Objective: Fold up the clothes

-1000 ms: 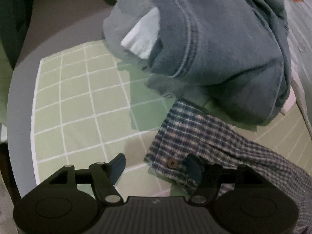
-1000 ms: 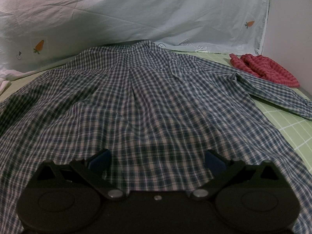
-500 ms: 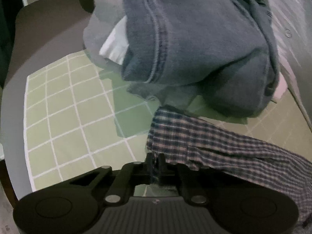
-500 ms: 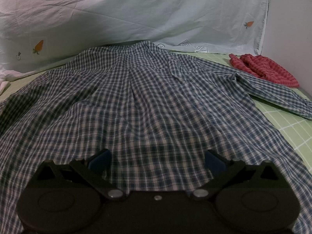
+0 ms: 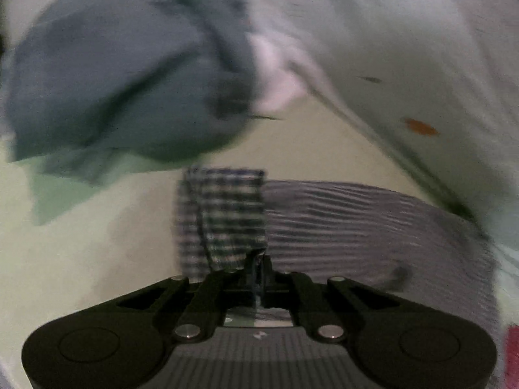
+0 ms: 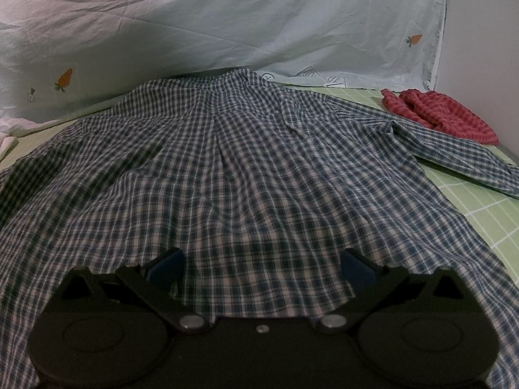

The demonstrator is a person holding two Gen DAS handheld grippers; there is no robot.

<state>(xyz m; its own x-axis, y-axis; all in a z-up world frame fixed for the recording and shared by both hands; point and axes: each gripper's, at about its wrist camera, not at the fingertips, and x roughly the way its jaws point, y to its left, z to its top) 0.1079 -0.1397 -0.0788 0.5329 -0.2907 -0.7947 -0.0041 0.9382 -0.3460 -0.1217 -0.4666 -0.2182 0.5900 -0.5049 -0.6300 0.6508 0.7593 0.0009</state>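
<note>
Both tongs are matte black with round bosses, silver pivot screws and blue pads (image 6: 168,264).

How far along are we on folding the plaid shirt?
Early. Done: the plaid shirt lies spread flat on the green sheet. In hand: the left gripper is shut on the shirt's cuff; the right gripper hangs open over the hem. Left: no fold shows yet, and a red garment and blue-grey garment wait.

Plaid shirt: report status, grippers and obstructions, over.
Left gripper shut on plaid shirt cuff. Right gripper open over the shirt's back, holding nothing. Grey clothes pile ahead of the left.
</note>
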